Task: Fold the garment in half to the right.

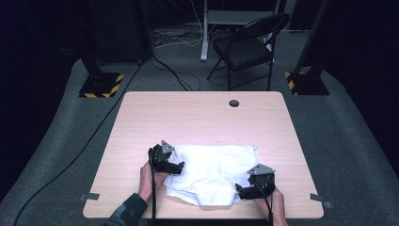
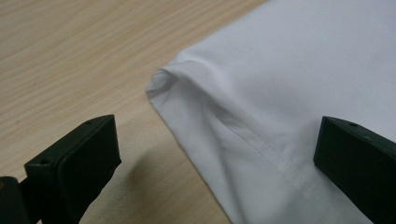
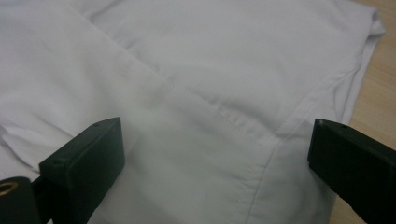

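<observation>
Looking down from the high view, we see the table, a pale wood top with a small round hole near its 12 o'clock edge. Beyond that edge, on the grey floor, a black folding chair stands toward 1 o'clock.

We find the white garment lying flat on the 6 o'clock half of the table, folded into a rough rectangle, its near hem close to the table's front edge.

We hold the left gripper at the garment's 9 o'clock edge and the right gripper at its 4 o'clock corner, well apart from each other.

In the left gripper view, the left gripper has its jaws spread wide. One jaw sits over bare wood, the other over white cloth, with the garment's folded corner and stitched hem between them. We cannot tell whether either jaw touches the cloth.

In the right gripper view, the right gripper also stands with its jaws spread wide, holding nothing. Both jaws sit over the garment, where a seam runs diagonally between them; table wood shows at 3 o'clock.
</observation>
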A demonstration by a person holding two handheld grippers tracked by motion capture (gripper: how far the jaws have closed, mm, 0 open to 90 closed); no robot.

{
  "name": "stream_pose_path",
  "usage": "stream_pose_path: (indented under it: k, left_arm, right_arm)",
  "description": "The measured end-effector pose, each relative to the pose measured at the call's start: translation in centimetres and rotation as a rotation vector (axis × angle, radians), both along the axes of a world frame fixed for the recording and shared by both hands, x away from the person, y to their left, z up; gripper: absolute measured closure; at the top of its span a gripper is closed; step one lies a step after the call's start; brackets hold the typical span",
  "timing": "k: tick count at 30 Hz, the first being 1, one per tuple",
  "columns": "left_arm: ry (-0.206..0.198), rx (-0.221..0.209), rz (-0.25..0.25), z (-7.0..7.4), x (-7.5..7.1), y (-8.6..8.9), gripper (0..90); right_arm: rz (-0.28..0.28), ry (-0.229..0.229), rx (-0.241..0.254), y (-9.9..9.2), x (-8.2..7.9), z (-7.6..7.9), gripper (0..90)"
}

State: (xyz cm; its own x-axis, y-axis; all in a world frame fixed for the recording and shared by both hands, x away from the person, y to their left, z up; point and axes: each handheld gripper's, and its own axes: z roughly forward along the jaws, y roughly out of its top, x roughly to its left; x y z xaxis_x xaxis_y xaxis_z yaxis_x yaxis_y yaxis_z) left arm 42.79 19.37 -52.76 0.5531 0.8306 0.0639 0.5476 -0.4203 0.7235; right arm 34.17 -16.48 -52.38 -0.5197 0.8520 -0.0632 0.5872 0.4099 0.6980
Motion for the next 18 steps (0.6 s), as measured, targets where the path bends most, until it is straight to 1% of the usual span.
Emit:
stream_pose_path:
  k: [3, 4, 5, 6, 8, 9, 10, 11, 12, 13, 14, 18]
  left_arm:
    - [-0.01, -0.012, 0.021, 0.4, 0.3, 0.5, 0.0]
    - [-0.01, -0.01, 0.027, 0.5, 0.5, 0.6, 0.0]
    - [-0.006, -0.011, 0.034, 0.5, 0.7, 0.6, 0.0]
    - [-0.001, -0.01, 0.038, 0.5, 0.8, 0.6, 0.0]
    - [0.005, 0.005, 0.037, 0.4, 0.9, 0.4, 0.0]
    - [0.008, 0.021, 0.032, 0.3, 0.9, 0.1, 0.0]
    - [0.009, 0.04, 0.025, 0.3, 0.9, -0.1, 0.0]
    - [0.009, 0.049, 0.022, 0.2, 0.8, -0.3, 0.0]
    - [0.01, 0.053, 0.02, 0.1, 0.8, -0.4, 0.0]
    - [0.014, 0.056, 0.021, 0.0, 0.8, -0.5, 0.0]
    - [0.014, 0.051, 0.022, 0.0, 0.8, -0.6, 0.0]
    - [0.003, 0.057, 0.026, 0.0, 0.7, -1.0, 0.0]
  right_arm:
    - [0.002, -0.046, 0.061, 0.0, -0.3, 1.2, 3.5]
    - [0.008, -0.052, 0.079, 0.2, -0.4, 1.5, 3.7]
    - [0.018, -0.055, 0.083, 0.7, -0.4, 1.7, 3.7]
    - [0.028, -0.057, 0.075, 1.3, -0.3, 1.7, 3.7]
    - [0.054, -0.04, 0.045, 2.4, -0.1, 1.3, 3.4]
    - [0.059, -0.029, 0.023, 2.9, -0.1, 0.9, 3.5]
    - [0.065, -0.022, -0.011, 3.3, 0.0, 0.5, 3.6]
    - [0.07, -0.017, -0.032, 3.5, 0.0, 0.2, 3.6]
    - [0.068, -0.015, -0.043, 3.5, 0.0, -0.1, 3.6]
    - [0.069, -0.015, -0.048, 3.5, 0.0, -0.2, 3.5]
    - [0.068, -0.014, -0.044, 3.5, 0.0, -0.3, 3.6]
    - [0.066, -0.019, -0.05, 3.3, 0.0, -0.3, 3.6]
